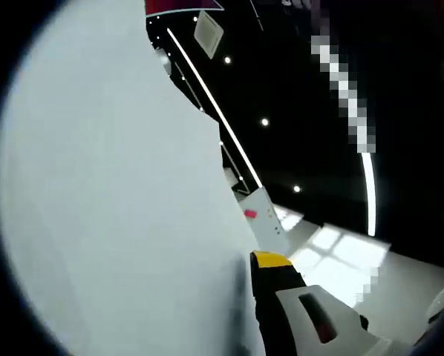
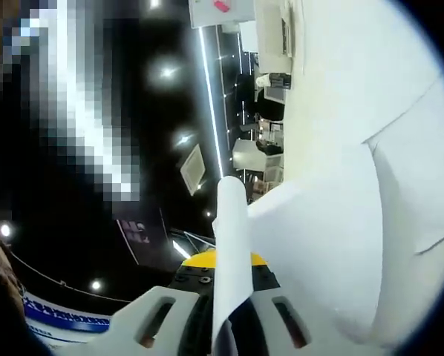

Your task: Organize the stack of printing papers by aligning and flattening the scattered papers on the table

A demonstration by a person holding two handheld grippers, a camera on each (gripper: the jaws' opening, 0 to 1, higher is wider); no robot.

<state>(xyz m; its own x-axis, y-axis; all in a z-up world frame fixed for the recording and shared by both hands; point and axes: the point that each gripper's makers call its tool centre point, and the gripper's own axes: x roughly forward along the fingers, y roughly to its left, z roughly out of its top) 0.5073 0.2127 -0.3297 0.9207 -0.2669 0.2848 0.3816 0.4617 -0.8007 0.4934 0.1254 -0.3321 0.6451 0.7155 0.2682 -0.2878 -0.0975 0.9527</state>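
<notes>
A big white sheet of printing paper (image 1: 118,193) is lifted up close to the camera in the left gripper view. My left gripper (image 1: 253,265) is shut on the sheet's edge. Its yellow-tipped right jaw lies against the paper and the other jaw is hidden behind it. In the right gripper view several white sheets of paper (image 2: 356,185) fan out to the right. Their curled edge runs down between the jaws of my right gripper (image 2: 229,261), which is shut on it. Both cameras are tilted up towards the ceiling.
A black ceiling with small spot lights and a long light strip (image 1: 214,107) lies behind the paper. A white square ceiling panel (image 2: 192,169) and distant desks with equipment (image 2: 270,81) are in the right gripper view. A bright window area (image 1: 333,259) is at the lower right.
</notes>
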